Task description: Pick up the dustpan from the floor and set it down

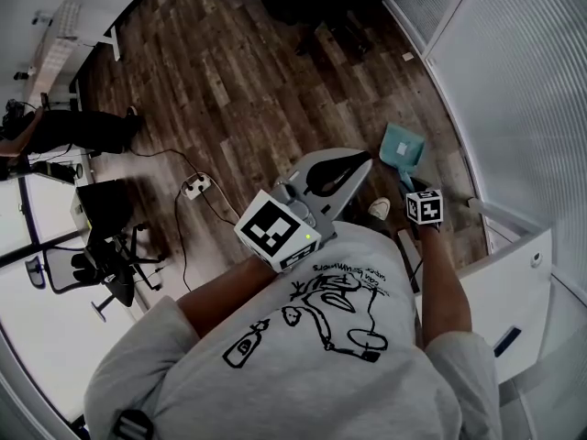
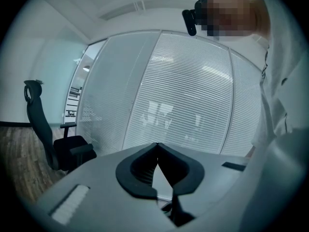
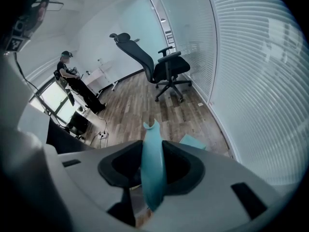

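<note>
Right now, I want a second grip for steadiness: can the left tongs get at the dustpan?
Probably yes. The left tongs are shut and empty, pointing toward the teal dustpan, with nothing visible between them. The right tongs clamp its handle, so only the pan end is free.

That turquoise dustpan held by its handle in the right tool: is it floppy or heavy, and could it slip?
The dustpan is probably stiff: its handle stands straight between the right tool's jaws. It looks like thin moulded plastic, so likely light. Held only by that smooth handle, it might twist or slip.
</note>
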`<state>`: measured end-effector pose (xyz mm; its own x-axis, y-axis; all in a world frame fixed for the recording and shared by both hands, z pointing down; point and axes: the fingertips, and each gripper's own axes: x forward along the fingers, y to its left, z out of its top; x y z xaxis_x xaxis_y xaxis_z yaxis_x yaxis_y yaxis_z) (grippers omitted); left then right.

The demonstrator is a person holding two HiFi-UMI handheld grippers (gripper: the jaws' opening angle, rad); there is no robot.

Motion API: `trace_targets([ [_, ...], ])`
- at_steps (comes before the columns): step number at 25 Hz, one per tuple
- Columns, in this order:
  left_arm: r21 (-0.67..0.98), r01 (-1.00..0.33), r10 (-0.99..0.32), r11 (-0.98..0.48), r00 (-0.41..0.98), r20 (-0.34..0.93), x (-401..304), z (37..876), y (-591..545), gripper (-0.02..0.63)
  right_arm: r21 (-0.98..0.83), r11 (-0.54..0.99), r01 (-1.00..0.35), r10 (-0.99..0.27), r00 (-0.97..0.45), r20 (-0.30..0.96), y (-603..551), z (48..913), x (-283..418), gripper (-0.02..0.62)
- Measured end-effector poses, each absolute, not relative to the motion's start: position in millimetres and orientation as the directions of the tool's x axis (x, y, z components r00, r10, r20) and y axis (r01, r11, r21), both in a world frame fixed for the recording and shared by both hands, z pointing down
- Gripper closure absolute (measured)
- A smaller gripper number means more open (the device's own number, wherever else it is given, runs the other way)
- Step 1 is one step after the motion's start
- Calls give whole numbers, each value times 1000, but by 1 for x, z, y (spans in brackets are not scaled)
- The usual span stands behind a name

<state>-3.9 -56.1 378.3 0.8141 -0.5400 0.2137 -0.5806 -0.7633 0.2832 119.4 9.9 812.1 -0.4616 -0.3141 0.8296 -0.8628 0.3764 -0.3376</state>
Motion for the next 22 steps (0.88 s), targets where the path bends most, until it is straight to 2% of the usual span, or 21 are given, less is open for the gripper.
trace_targets([
  [22, 283, -578, -535, -766, 816, 219, -5, 381, -46, 604, -404, 341, -849, -204, -486, 850, 62, 839, 104, 477],
])
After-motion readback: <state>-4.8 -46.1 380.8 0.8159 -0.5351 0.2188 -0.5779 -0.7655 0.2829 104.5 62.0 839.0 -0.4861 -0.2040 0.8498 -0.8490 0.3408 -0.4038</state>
